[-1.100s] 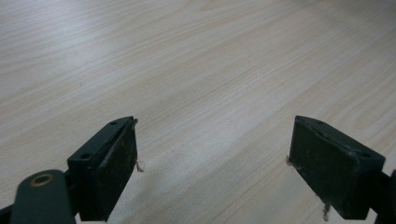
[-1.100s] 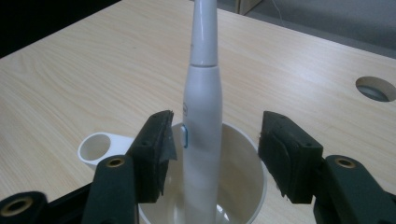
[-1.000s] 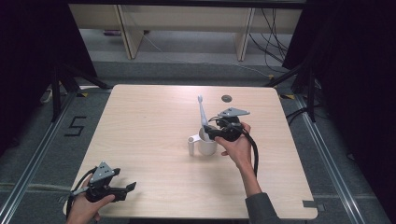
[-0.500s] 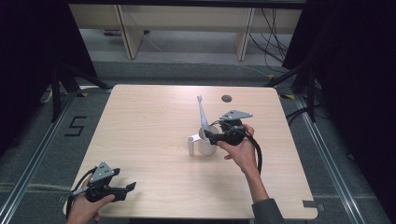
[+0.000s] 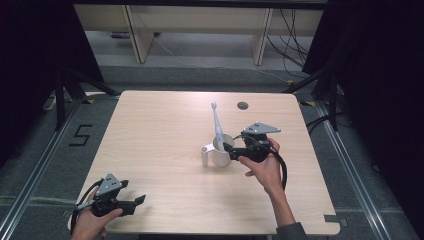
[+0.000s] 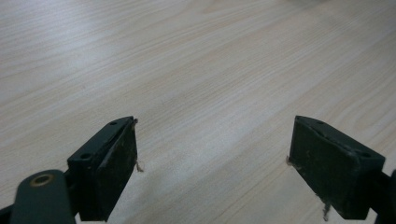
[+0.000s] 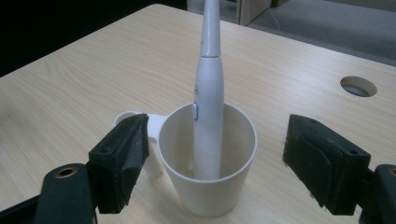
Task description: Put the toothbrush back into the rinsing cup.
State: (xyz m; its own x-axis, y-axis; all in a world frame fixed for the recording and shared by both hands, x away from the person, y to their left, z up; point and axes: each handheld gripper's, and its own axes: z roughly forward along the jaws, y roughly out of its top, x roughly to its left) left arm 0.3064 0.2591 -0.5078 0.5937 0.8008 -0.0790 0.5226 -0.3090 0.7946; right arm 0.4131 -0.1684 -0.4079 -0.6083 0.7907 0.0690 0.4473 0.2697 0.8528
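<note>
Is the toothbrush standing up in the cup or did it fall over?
Standing up. The toothbrush sits with its base inside the white cup, leaning on the rim, head pointing upward. The right gripper is open in front of the cup.

Evenly lit from above across the wooden table (image 5: 165,145), pale and bright against near-black surroundings at both sides of the high view. Soft, short shadows under the white cup (image 5: 220,156) and beside each gripper; none hard-edged. Mild sheen on the tabletop toward the upper left of the left gripper view, washing out the grain there. Sharp grain in mid-frame, softening toward the far edge. In the right gripper view, crisp on the cup (image 7: 208,158) and the electric toothbrush (image 7: 208,93), faint gloss along its handle; jaws at the bottom slightly soft, floor beyond the table blurred. Slight wide-angle stretch at the corners.
</note>
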